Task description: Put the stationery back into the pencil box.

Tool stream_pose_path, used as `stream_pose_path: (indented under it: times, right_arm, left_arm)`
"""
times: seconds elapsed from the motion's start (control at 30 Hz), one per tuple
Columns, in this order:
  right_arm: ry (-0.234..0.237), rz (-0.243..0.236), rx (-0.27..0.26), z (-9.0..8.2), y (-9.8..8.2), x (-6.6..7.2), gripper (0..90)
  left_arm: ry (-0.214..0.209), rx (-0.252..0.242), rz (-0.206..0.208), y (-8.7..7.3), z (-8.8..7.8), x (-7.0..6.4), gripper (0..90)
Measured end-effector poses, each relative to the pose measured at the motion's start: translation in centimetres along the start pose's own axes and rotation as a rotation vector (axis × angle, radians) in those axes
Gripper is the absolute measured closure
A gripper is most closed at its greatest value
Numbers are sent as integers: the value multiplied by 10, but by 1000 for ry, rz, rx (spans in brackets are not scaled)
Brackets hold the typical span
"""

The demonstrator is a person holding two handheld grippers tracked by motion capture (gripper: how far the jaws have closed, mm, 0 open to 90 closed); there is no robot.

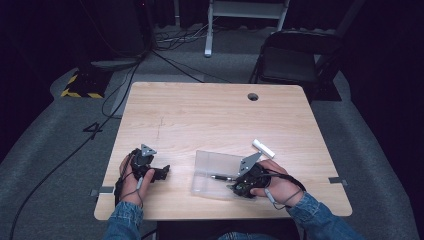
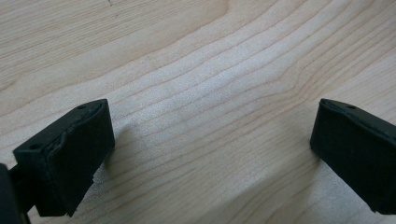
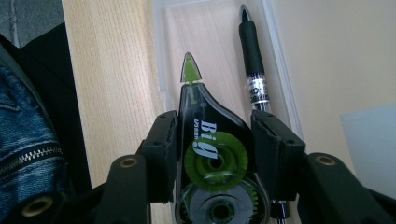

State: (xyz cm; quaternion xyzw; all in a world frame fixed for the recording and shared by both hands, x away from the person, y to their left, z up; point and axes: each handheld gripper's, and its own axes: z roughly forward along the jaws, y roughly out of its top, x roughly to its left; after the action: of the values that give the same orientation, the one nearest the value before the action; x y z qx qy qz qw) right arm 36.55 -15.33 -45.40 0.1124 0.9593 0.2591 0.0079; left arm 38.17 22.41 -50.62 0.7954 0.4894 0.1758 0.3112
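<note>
My right gripper (image 3: 215, 154) is shut on a black and green correction-tape dispenser (image 3: 205, 112), its pads pressing on both flat sides. The green tip points into a clear plastic case (image 3: 173, 46) just beyond. A black pen (image 3: 252, 51) lies along one wall of that case. In the high view the right gripper (image 1: 235, 186) hovers at the case's (image 1: 210, 165) near right corner, beside the pen (image 1: 220, 176). My left gripper (image 1: 162, 172) rests on the table at the near left. Its jaws (image 2: 212, 144) stand wide apart over bare wood.
A small white cylinder (image 1: 263, 148) lies on the wooden table (image 1: 200, 115) just beyond the right hand. A cable hole (image 1: 253, 96) sits near the far edge. A folding chair (image 1: 295, 60) stands behind the table, with cables on the floor to the left.
</note>
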Motion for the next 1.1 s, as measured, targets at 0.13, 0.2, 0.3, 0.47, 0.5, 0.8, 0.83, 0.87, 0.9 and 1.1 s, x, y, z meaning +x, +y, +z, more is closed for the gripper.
stream_pose_path:
  times: [0.13,0.2,0.3,0.47,0.5,0.8,0.83,0.87,0.9,1.1]
  right_arm:
    - [3,4,2,2,0,0,529]
    - [8,3,4,2,-1,0,528]
    - [12,8,5,3,-1,0,528]
    - [25,25,8,5,-2,-1,526]
    - [26,25,9,5,-2,-1,525]
    - [64,45,27,7,-3,0,509]
    - [66,47,27,7,-3,0,507]
    - [66,47,26,7,-3,0,501]
    - [66,48,26,6,-3,0,497]
    - [60,57,5,3,-3,0,482]
  left_arm:
    - [0,0,-2,0,0,0,1]
    - [0,0,-1,0,0,0,1]
    - [0,0,-1,0,0,0,1]
    - [0,0,-1,0,0,0,1]
    - [0,0,-2,0,0,0,1]
    - [0,0,-1,0,0,0,1]
    - [0,0,0,0,0,0,1]
    - [0,-1,-2,0,0,0,1]
    - [0,-1,-2,0,0,0,1]
    - [-1,0,-1,0,0,0,1]
